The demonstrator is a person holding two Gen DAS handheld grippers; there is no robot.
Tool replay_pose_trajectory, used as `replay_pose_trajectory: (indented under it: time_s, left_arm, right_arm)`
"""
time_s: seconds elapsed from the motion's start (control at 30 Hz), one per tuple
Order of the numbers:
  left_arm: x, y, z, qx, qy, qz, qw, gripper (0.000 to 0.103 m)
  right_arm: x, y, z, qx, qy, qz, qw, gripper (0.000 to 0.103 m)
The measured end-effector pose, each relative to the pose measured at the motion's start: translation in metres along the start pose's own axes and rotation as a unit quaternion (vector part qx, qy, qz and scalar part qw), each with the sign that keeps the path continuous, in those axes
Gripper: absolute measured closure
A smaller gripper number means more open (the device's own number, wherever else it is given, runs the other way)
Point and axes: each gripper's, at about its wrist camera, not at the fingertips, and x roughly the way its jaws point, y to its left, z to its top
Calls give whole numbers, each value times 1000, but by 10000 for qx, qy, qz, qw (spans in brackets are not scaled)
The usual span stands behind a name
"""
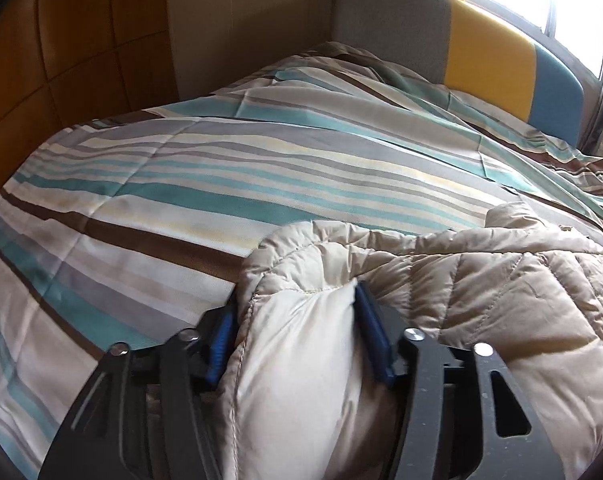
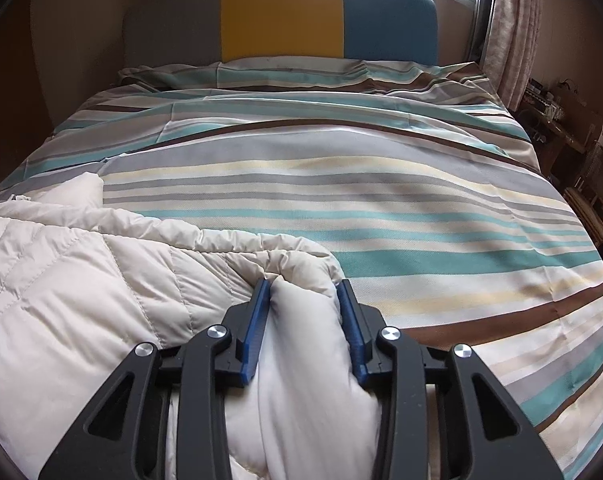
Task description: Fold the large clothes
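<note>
A large cream quilted down coat [image 1: 481, 292] lies on the near part of a bed with a striped cover [image 1: 261, 160]. My left gripper [image 1: 297, 304] is shut on a thick fold of the coat at its left end; its blue pads [image 1: 371, 332] press the puffy fabric. In the right wrist view the coat [image 2: 81, 272] spreads to the left, and my right gripper [image 2: 305, 286] is shut on a thick fold at the coat's right end, blue pads [image 2: 257, 320] on both sides. The striped cover [image 2: 381, 200] stretches beyond it.
A headboard [image 2: 281, 12] in grey, yellow and blue stands at the far end under a bright window with curtains [image 2: 513, 32]. A wooden wardrobe wall [image 1: 61, 40] runs along the bed's left side. Cluttered furniture [image 2: 573, 152] stands right of the bed.
</note>
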Motion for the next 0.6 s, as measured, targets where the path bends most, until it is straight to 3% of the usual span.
replay_pose_trajectory:
  time_s: [0.1,0.2,0.23,0.3,0.37,0.47,0.6]
  left_arm:
    - [-30,0,0,4,-306,-64,9995,44]
    - [-85,-8,-9,41,-1108,169,9937,42]
    - [-100,-12,-13,10,-1314,170,9912,31]
    - [-129,-27,-22,-103,-1637,-155,9863,26]
    - [-141,-49,-28,-20,-1663,-452,9850,26]
    - [-141,-99,-33,539,-1557,-732,9836,26]
    - [-117,-145,-32,1147,-1421,-678,9808,26]
  right_arm:
    - [0,1,1,8,-6,-42,10000,65]
    - [-1,2,1,5,-16,-61,10000,65]
    - [-1,2,1,5,-17,-65,10000,65]
    - [-1,2,1,6,-17,-70,10000,64]
    - [-1,2,1,8,-27,-72,10000,64]
    - [-2,1,1,13,-35,-86,10000,63]
    - [-3,1,1,17,-44,-100,9999,63]
